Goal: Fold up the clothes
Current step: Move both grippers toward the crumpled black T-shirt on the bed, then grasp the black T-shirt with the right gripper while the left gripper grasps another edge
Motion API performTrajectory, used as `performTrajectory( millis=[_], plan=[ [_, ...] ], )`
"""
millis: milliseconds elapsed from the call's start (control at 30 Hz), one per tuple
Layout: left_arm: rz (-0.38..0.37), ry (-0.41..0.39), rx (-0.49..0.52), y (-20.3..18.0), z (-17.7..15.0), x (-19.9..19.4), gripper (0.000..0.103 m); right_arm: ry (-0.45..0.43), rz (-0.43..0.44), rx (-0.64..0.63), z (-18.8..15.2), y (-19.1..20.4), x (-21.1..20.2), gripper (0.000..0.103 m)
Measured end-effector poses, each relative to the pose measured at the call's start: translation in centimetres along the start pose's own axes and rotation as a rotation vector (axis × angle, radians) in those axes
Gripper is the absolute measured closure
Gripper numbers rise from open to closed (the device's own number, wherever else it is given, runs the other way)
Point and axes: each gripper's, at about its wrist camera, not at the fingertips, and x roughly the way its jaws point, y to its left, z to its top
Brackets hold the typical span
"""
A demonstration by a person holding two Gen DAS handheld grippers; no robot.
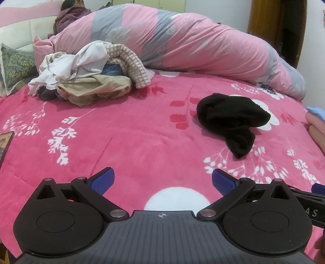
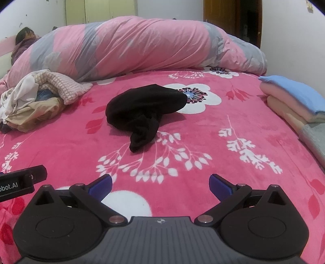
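Pink floral blanket [image 1: 126, 142] covers the whole bed, w/ white flower and branch prints. Along the far side lies a long rolled duvet [image 1: 182, 44], pink & grey, stretching left to right. A person [image 1: 71, 12] lies at the far left end of it, mostly hidden behind the duvet.

Far left, just in front of the duvet: heap of unfolded clothes [image 1: 85, 77] — white, tan, a pink-checked knit, a bit of blue denim, all tangled together. Right edge of the bed: folded stack [image 2: 294, 101], blue piece on top of pale pink ones, a grey one nearer.

Black garment [image 2: 144, 109] sits crumpled abt mid-bed, well apart from both the heap and the stack, one twisted end trailing toward the near side. Its far-right edge overlaps a white flower print.

Left gripper [image 1: 162, 180] hovers over the near part of the blanket, fingers [image 1: 102, 179] spread wide, nothing btwn them. Right gripper [image 2: 160, 184] likewise, blue pads [image 2: 220, 186] wide apart and empty, pointed toward the black garment but not touching it. Both sit side by side, close together.
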Motion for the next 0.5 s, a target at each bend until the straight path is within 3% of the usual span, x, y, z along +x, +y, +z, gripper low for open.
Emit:
performTrajectory(
  millis=[500],
  plan=[
    [-0.052,0.007,-0.085,0.8,1.3,2.8,0.0,0.004,-0.018,-0.026,1.7,0.2,3.3,0.0]
  ],
)
